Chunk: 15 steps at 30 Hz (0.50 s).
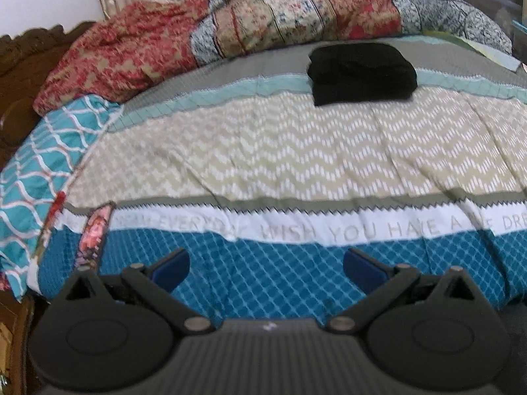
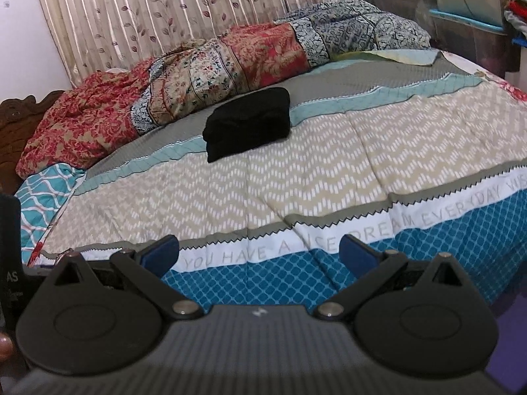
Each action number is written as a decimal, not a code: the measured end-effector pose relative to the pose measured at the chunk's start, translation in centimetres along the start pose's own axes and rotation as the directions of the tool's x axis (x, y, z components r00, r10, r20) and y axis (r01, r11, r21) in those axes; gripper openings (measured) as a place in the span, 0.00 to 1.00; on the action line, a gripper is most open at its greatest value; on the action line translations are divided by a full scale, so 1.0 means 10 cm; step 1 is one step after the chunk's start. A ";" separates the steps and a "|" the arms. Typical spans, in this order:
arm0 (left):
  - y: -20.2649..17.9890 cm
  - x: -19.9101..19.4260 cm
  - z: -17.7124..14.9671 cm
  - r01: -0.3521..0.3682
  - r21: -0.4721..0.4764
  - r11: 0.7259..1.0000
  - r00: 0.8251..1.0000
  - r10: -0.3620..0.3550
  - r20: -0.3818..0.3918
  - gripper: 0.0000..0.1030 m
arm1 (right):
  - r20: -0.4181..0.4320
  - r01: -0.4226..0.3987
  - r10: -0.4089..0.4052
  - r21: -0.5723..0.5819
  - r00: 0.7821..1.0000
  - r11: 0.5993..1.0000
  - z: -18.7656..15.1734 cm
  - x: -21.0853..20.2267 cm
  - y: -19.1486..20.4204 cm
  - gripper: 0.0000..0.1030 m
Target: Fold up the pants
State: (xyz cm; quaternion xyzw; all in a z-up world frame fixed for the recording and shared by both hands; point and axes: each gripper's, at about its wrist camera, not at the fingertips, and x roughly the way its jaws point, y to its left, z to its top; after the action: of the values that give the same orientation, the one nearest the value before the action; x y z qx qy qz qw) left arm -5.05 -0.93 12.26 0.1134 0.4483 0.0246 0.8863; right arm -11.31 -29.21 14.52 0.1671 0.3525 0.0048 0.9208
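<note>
Resting compact on the patterned quilted bed (image 1: 280, 151), black folded cloth pants (image 1: 362, 74) look done. Left gripper (image 1: 266, 265), right gripper (image 2: 260, 251): fingers released, empty. Risk: regrasping could unravel the stack.

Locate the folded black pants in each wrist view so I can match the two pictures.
Left wrist: black pants upper right of centre, on the grey and teal bands.
Right wrist: black pants upper centre-left, on the same bands.
Shared landmark: the red patterned quilt bunched just behind them.
</note>
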 end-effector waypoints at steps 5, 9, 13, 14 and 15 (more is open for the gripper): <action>0.06 -0.04 0.07 -0.028 -0.006 1.000 0.999 0.029 0.031 1.00 | 0.011 -0.004 0.004 -0.007 1.000 1.000 0.05 -0.01 0.03 1.00; 0.10 -0.04 0.10 -0.031 -0.011 0.999 0.999 0.031 0.032 1.00 | 0.036 -0.014 0.015 -0.013 0.999 1.000 0.12 -0.03 0.07 1.00; 0.11 -0.03 0.09 -0.020 -0.010 1.000 0.999 0.020 0.025 1.00 | 0.048 -0.023 0.024 -0.013 0.999 1.000 0.16 -0.04 0.09 1.00; 0.10 -0.03 0.08 -0.019 -0.009 1.000 1.000 0.020 0.023 1.00 | 0.046 -0.025 0.026 -0.011 0.999 1.000 0.15 -0.03 0.09 1.00; 0.09 -0.03 0.07 -0.016 -0.006 1.000 1.000 0.016 0.021 1.00 | 0.041 -0.028 0.028 -0.012 0.999 1.000 0.14 -0.02 0.10 1.00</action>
State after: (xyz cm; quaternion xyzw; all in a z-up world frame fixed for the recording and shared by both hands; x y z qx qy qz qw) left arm -4.58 -0.19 13.09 0.1146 0.4380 0.0319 0.8911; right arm -10.44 -28.78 15.97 0.1669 0.3310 0.0162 0.9286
